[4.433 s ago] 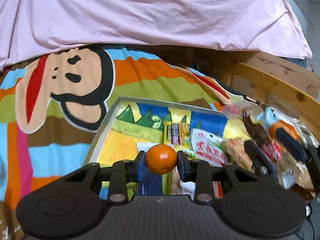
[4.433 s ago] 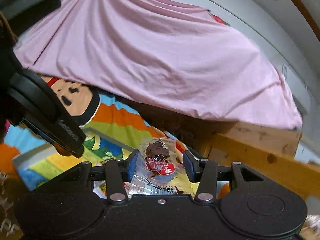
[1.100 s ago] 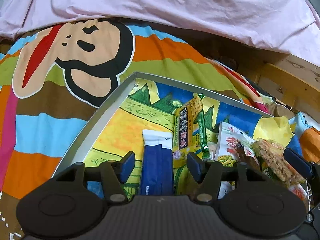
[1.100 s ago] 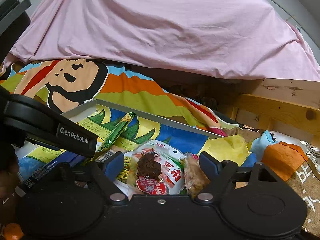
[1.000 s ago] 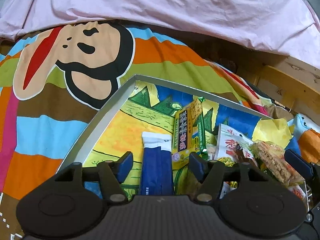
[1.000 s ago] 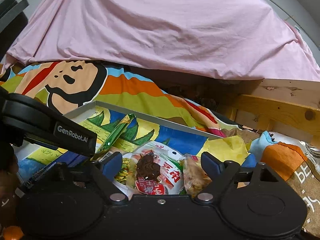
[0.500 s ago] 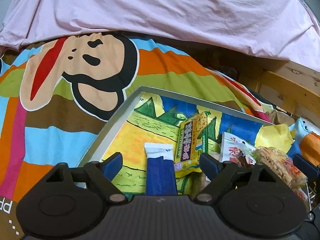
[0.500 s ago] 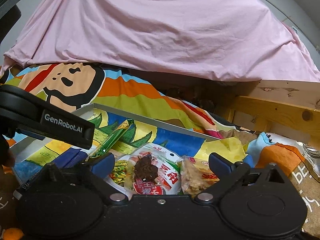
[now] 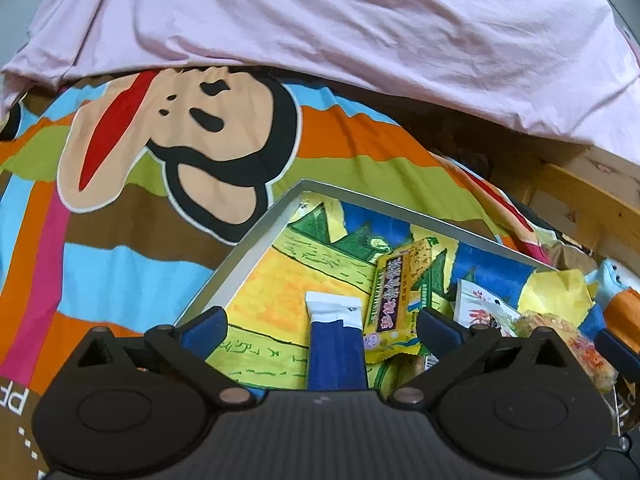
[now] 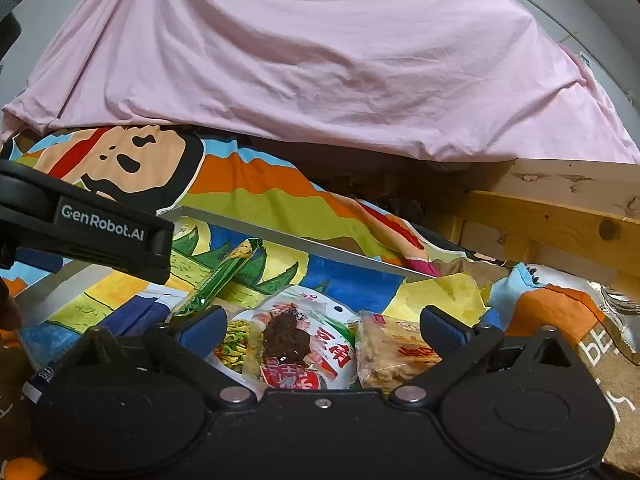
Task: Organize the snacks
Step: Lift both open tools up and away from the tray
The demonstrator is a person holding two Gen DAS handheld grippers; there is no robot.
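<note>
Snacks are gathered in a shallow grey metal tray [image 9: 256,236] lined with a bright cartoon print, set on a striped monkey-print blanket [image 9: 120,200]. Over the tray's left half, the left gripper [image 9: 322,326] is seen with jaws opening, a dark blue sachet [image 9: 336,344] lying unpinched between them. Over its right half, the right gripper [image 10: 324,326] is spread wide above a red-printed clear packet [image 10: 292,344], nothing being pinched.

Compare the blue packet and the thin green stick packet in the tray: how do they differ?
The blue packet is wide and flat with a white end; the green stick packet is narrow. The blue packet lies flat on the tray floor; the green stick packet lies tilted, leaning on other snacks. Both are sealed and ungripped.
</note>
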